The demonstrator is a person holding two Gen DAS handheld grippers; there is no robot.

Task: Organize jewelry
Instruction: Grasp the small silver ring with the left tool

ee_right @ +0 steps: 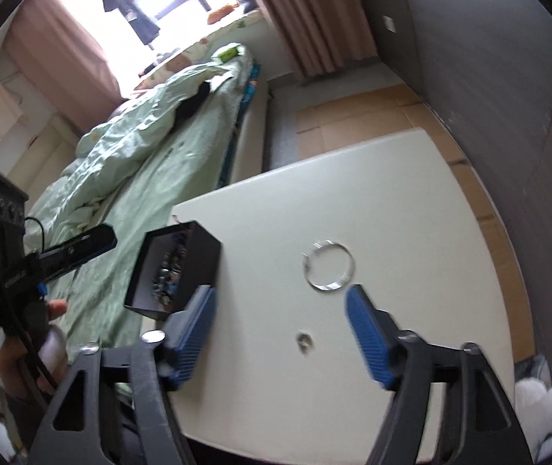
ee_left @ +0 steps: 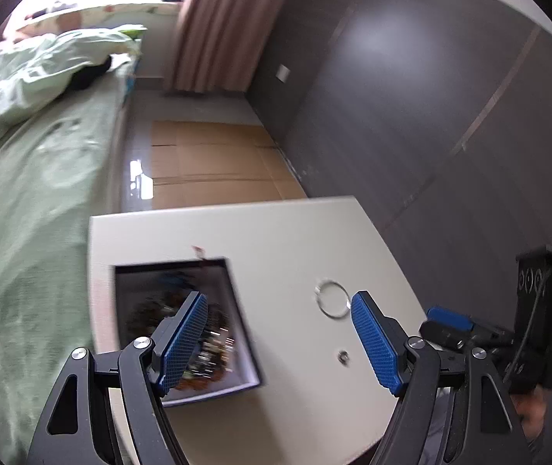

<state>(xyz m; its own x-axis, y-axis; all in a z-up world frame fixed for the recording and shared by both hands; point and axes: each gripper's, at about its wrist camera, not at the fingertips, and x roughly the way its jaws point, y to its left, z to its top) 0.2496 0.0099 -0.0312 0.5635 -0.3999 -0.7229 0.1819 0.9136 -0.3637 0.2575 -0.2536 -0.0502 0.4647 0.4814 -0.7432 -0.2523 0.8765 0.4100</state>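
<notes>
Your left hand-held gripper (ee_left: 279, 333): black linkage arms, blue cross-hatched pads, silver pivot screws at 7 and 5 o'clock; right hand-held gripper (ee_right: 280, 333) identical.

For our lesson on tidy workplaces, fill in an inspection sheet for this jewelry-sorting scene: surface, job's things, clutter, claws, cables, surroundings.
Surface: white table, mostly bare.
Job's things: black box holding jewelry, at the table's bed-side edge; silver bangle lying flat mid-table; small ring nearer the claws.
Clutter: nothing seen.
Claws: left claw open, empty; right claw open, empty.
Cables: black cable on the left handle.
Surroundings: bed with green quilt, pink curtains, cardboard on the floor.
</notes>
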